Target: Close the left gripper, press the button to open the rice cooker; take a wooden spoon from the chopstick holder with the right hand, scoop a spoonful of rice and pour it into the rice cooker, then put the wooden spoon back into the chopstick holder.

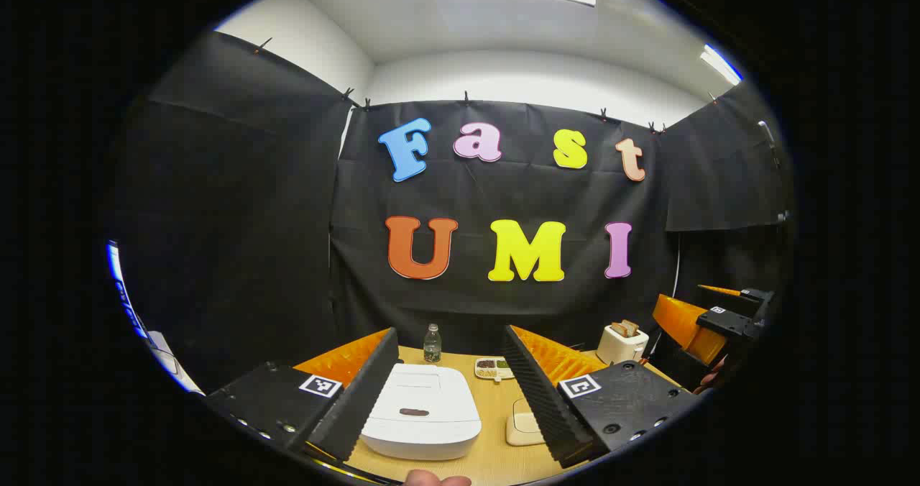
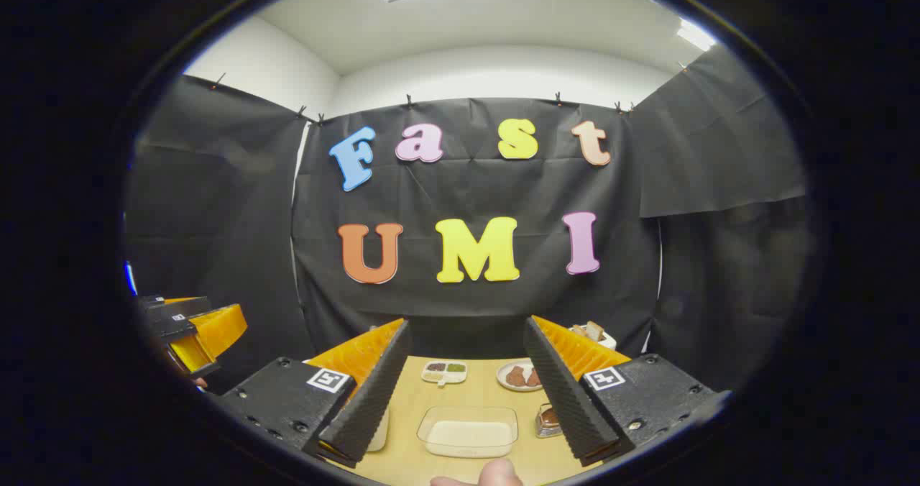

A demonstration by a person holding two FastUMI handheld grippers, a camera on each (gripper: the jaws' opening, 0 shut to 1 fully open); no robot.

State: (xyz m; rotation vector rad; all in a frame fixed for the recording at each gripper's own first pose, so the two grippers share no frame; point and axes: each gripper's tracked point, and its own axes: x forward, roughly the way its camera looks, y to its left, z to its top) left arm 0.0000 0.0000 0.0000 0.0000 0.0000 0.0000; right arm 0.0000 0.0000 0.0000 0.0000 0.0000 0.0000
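- The left gripper [image 1: 449, 392] was held wide, with nothing between its two black ridged fingers.
- The white rice cooker with rounded corners [image 1: 422, 410] sat on the light wooden table [image 1: 496, 457], right in front of that gripper. Its lid was down.
- A small dark oval spot [image 1: 414, 412] showed on the lid near the front. It was probably the button, and a shut gripper would push it better than an open one.
- The cooker looked big and heavy, so I guessed it would stay put when pushed. Its smooth top might be slippery.
- The right gripper [image 2: 467, 400] was wide too and held nothing.
- A clear, flat plastic box of white rice [image 2: 468, 432] lay on the table in front of it. The box looked light and could slide when scooped.
- I could not make out the chopstick holder or the wooden spoon.
- The black-and-white square tags [image 1: 320, 385] on the grippers were only patterns, and I could read no other words.
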